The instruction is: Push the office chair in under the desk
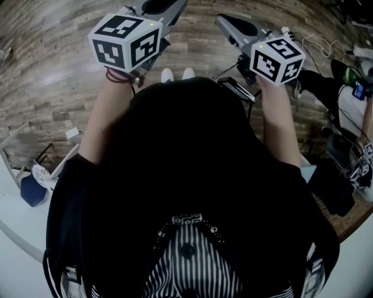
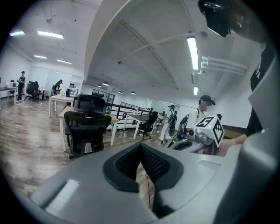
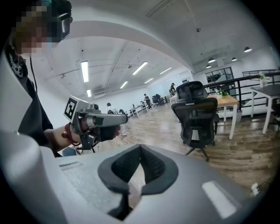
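A black mesh office chair (image 2: 85, 127) with a headrest stands a few steps ahead on the wood floor, in front of a wooden-topped desk (image 2: 62, 113) with white legs. The right gripper view shows the same chair (image 3: 197, 118) and the desk (image 3: 228, 101) behind it. My left gripper (image 2: 141, 146) is shut with nothing between its pads, and so is my right gripper (image 3: 141, 148). Both are held side by side in the air, far from the chair. In the head view the left gripper (image 1: 158, 6) and the right gripper (image 1: 238, 24) point away from the person's dark-clad body.
Further desks and another office chair (image 2: 148, 124) stand deeper in the room, with several people (image 2: 168, 122) among them. Cables and gear (image 1: 344, 87) lie on the floor at the right. A white table (image 1: 17, 215) sits at the lower left.
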Demonstrator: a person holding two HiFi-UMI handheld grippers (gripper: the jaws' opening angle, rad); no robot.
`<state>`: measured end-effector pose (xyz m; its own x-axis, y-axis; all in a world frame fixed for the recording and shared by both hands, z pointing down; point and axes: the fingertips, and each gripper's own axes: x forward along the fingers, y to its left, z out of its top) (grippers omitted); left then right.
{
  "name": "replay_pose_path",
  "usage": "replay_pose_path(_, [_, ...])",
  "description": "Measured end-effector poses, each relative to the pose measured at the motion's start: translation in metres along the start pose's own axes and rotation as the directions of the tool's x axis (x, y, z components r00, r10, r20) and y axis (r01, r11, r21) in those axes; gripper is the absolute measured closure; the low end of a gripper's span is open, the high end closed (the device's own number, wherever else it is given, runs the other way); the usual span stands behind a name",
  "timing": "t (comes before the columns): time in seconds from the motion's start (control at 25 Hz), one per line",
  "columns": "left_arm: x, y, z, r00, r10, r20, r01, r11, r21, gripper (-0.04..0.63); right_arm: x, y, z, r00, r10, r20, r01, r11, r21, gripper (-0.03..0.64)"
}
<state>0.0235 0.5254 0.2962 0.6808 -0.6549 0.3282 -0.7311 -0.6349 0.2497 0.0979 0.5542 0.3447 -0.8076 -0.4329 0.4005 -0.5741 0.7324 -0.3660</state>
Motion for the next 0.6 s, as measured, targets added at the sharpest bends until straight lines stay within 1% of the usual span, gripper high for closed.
replay_pose_path(0.12, [0.01,-0.008,-0.004,1.0,0.001,-0.018,-0.001,1.0,0.006,0.594,-0.007,-0.008,-0.009,1.0,0.021,-0.001,-0.021,0.999,0.028,0.617])
replay_pose_path(0.28, [0.019,-0.015,-0.02,0.999,-0.002,-0.048,0.004,0.999,0.048,0.594,-0.01,-0.019,-0.025,0.999,0.045,-0.001,-0.044,0.994,0.097,0.617])
replay_pose_path(0.44, [0.02,-0.008,-0.033,0.998,0.014,-0.065,-0.012,1.0,0.022,0.594,-0.004,-0.027,-0.035,0.999,0.053,-0.004,-0.052,0.99,0.134,0.617])
replay_pose_path(0.52, [0.018,-0.001,-0.028,0.998,0.018,-0.064,-0.017,1.0,0.022,0.594,0.001,-0.03,-0.031,0.999,0.053,0.003,-0.052,0.987,0.154,0.617])
replay_pose_path(0.6, [0.017,0.01,-0.022,0.998,0.014,-0.06,-0.013,1.0,0.023,0.594,0.01,-0.033,-0.025,0.999,0.042,-0.011,-0.04,0.989,0.139,0.617])
